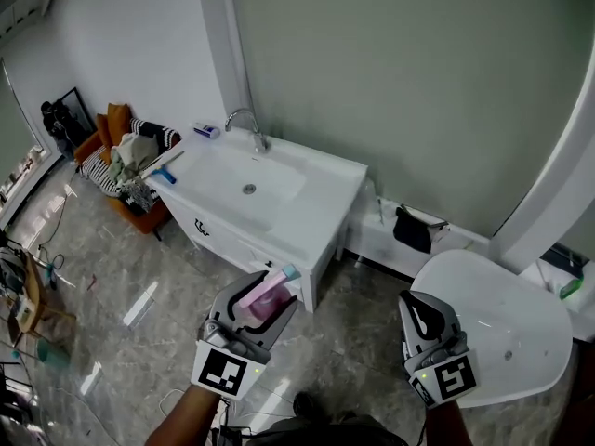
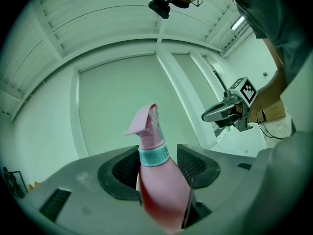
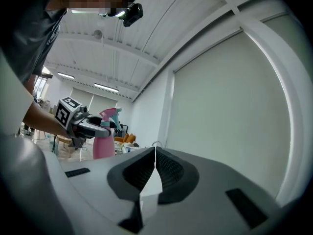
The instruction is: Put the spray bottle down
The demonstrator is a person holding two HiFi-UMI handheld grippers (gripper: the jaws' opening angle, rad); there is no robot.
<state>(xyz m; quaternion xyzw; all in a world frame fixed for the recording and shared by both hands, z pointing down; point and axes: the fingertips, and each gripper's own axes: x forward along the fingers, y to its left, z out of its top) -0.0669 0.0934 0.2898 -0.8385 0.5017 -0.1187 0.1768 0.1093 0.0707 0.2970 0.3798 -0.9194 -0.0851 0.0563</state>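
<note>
A pink spray bottle (image 1: 273, 286) with a teal collar and pink trigger head sits between the jaws of my left gripper (image 1: 263, 302), which is shut on its body. In the left gripper view the bottle (image 2: 157, 180) stands upright between the two black pads, nozzle to the left. My right gripper (image 1: 420, 309) is at the lower right of the head view, shut with nothing in it; its pads (image 3: 164, 168) meet in a line. Both grippers are held above the floor, in front of the white sink cabinet (image 1: 321, 240).
A chrome faucet (image 1: 247, 123) rises at the back of the sink basin (image 1: 223, 179). A white bathtub (image 1: 502, 328) fills the lower right. An orange chair (image 1: 116, 161) piled with clothes stands left of the cabinet. A black bag (image 1: 412, 229) lies by the wall.
</note>
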